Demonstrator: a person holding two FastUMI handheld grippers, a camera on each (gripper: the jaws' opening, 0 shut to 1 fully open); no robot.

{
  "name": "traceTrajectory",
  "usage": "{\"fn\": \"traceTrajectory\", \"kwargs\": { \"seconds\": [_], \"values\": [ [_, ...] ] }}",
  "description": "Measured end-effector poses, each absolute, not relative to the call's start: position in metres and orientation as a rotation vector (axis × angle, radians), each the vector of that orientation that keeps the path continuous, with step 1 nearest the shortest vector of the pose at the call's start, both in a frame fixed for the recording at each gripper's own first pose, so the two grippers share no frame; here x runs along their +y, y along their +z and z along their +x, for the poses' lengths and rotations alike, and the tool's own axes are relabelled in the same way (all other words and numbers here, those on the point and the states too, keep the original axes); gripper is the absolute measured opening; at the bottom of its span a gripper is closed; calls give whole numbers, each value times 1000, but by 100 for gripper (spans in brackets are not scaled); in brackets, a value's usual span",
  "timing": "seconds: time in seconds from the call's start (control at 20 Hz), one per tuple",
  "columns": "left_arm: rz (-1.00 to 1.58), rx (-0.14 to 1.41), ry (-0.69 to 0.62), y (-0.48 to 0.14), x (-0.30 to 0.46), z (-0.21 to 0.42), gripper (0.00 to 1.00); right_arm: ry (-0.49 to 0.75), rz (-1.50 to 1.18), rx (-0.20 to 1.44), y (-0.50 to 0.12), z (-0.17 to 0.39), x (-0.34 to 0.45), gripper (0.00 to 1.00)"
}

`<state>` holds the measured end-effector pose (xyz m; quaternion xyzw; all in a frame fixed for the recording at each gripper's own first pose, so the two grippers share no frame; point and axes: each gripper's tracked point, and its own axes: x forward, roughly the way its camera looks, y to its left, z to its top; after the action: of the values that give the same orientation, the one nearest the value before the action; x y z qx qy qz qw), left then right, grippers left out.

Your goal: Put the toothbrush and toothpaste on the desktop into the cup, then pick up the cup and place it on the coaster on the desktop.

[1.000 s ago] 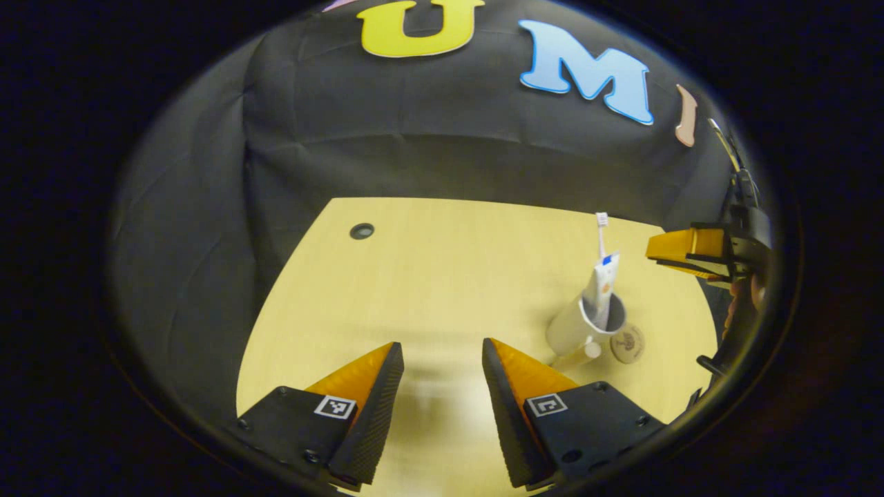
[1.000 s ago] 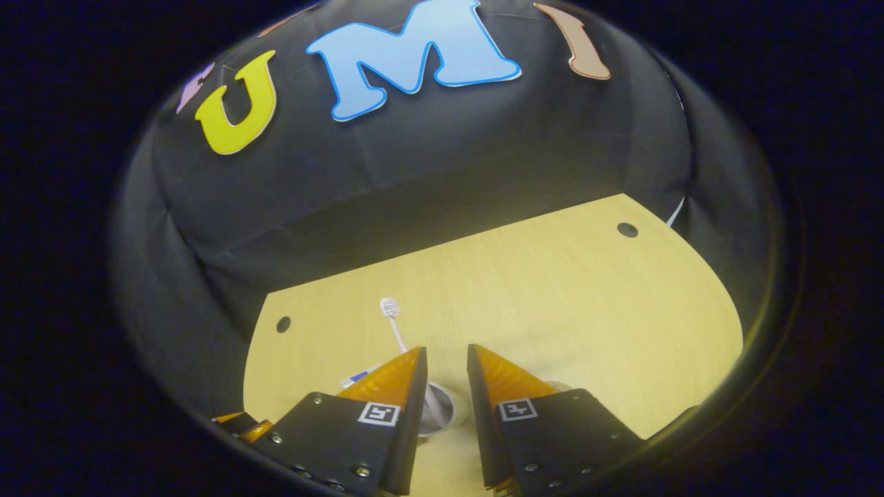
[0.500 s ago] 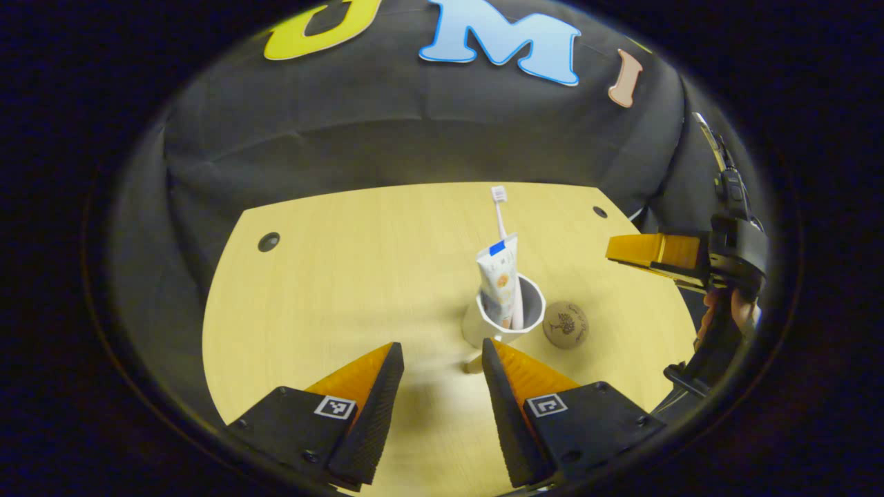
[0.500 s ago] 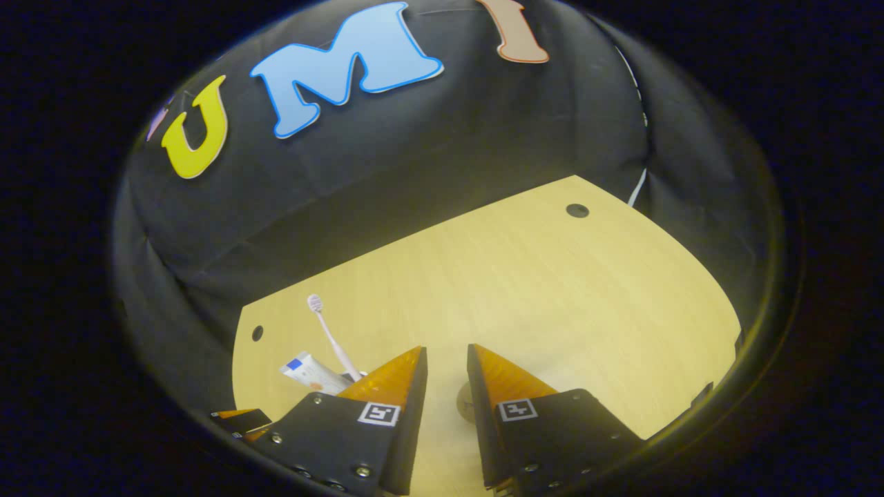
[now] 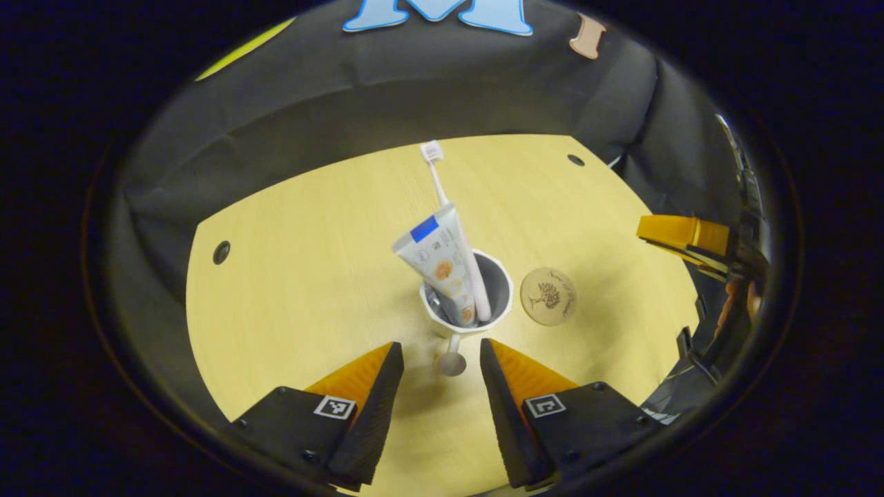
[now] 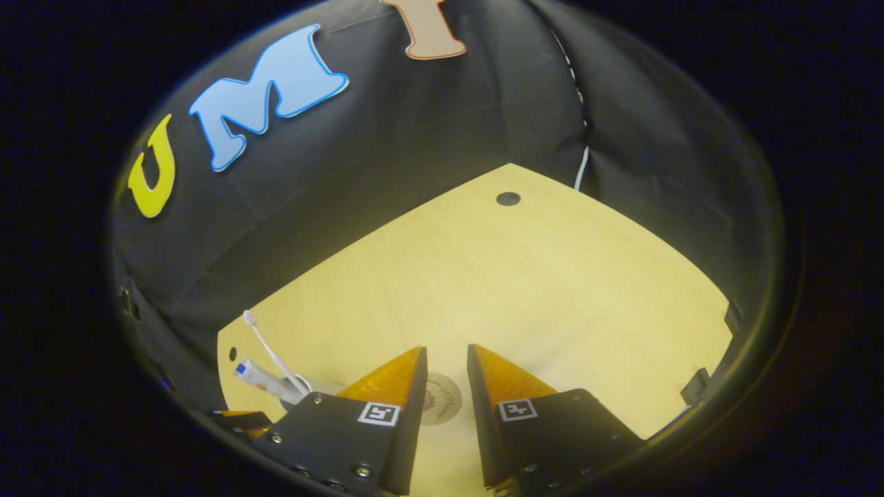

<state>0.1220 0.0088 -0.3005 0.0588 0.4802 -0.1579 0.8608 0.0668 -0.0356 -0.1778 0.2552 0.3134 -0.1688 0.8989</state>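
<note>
A white cup (image 5: 498, 304) stands on the yellow desk, its handle (image 5: 452, 359) pointing at me. The toothpaste tube (image 5: 442, 266) and the toothbrush (image 5: 436, 181) stand tilted inside it. My left gripper (image 5: 442, 369) is open, its fingers on either side of the handle and just short of the cup. A round wooden coaster (image 5: 548, 297) lies right of the cup. My right gripper (image 6: 445, 366) is open by a narrow gap and holds nothing, with the coaster (image 6: 442, 399) below its fingertips. At far left of the right gripper view lean the toothbrush (image 6: 266, 348) and the toothpaste (image 6: 259, 378).
The desk (image 5: 311, 276) has small round holes near its corners (image 5: 222, 252) (image 6: 508, 199). Black cloth walls close it in at the back and sides. The right gripper (image 5: 680, 235), with a hand behind it, hovers over the desk's right edge in the left gripper view.
My left gripper has swung toward the cup and come closer, so the handle now lies between its fingers. My right gripper has drawn away from the cup to above the coaster.
</note>
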Motion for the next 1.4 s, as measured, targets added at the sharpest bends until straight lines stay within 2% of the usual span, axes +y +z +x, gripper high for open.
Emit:
{"fn": "traceTrajectory", "kwargs": {
  "seconds": [0.2,0.35,0.5,0.6,0.75,0.95,1.05,1.3,1.35,1.4],
  "values": [
    [172,1117,-324,-325,6,127,77,-394,558,667,-192,55,-56,37],
    [193,1186,-310,-342,9,131,75,-423,572,683,-203,45,-68,37],
    [220,1233,-296,-356,10,133,72,-448,588,706,-214,38,-78,37],
    [229,1251,-296,-361,10,135,75,-459,593,719,-221,35,-83,37],
    [235,1274,-288,-371,9,137,61,-475,602,728,-226,35,-84,37],
    [243,1290,-292,-382,7,138,65,-472,600,734,-229,31,-89,37],
    [229,1294,-283,-389,6,138,51,-474,600,741,-230,30,-89,37],
    [221,1256,-279,-399,1,140,50,-485,611,753,-236,21,-94,37],
    [218,1250,-280,-395,2,140,38,-487,615,755,-237,19,-95,37],
    [218,1244,-282,-395,2,141,37,-488,617,756,-238,19,-95,37]
  ]
}}
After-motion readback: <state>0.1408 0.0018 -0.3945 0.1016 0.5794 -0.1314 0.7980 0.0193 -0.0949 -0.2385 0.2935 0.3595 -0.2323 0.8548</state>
